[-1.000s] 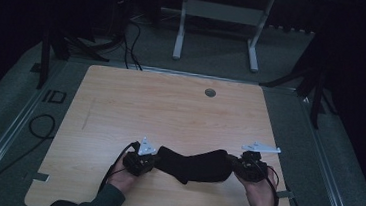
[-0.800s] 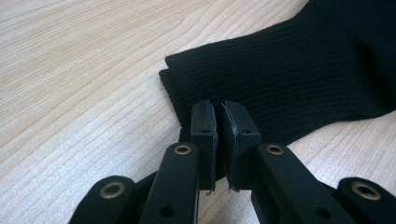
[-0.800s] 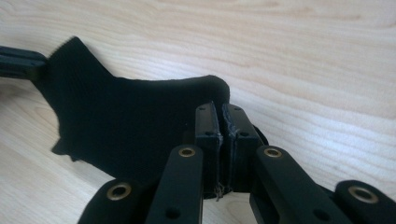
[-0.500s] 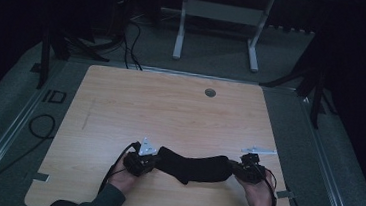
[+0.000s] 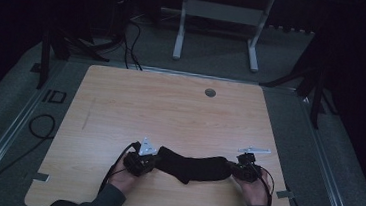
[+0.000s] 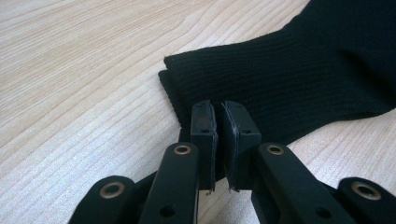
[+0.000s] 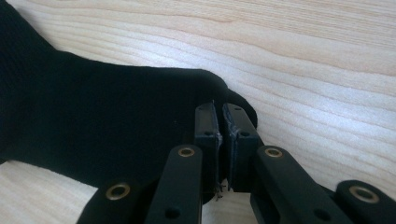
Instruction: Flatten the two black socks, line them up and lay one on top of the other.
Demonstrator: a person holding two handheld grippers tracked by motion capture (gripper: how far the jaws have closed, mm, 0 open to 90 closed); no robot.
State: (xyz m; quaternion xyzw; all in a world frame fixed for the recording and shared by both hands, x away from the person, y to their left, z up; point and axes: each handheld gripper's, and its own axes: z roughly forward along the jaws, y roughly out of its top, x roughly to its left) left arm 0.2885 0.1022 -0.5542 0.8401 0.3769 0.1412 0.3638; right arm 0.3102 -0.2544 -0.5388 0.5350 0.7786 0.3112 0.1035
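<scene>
A black sock (image 5: 195,167) lies stretched along the table's (image 5: 170,107) near edge, its long axis spanning left gripper (image 5: 150,161) to right gripper (image 5: 238,169), each pinched shut on one end.

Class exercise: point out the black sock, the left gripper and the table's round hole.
black sock (image 5: 195,167), high view, its middle.
left gripper (image 6: 218,123), left gripper view, between its fingertips.
round hole (image 5: 210,92), high view, its centre.

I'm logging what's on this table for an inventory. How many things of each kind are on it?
Black sock: 1
Gripper: 2, left and right, each pinching one end of the sock
Round grey cap in the table: 1
Total: 4
</scene>
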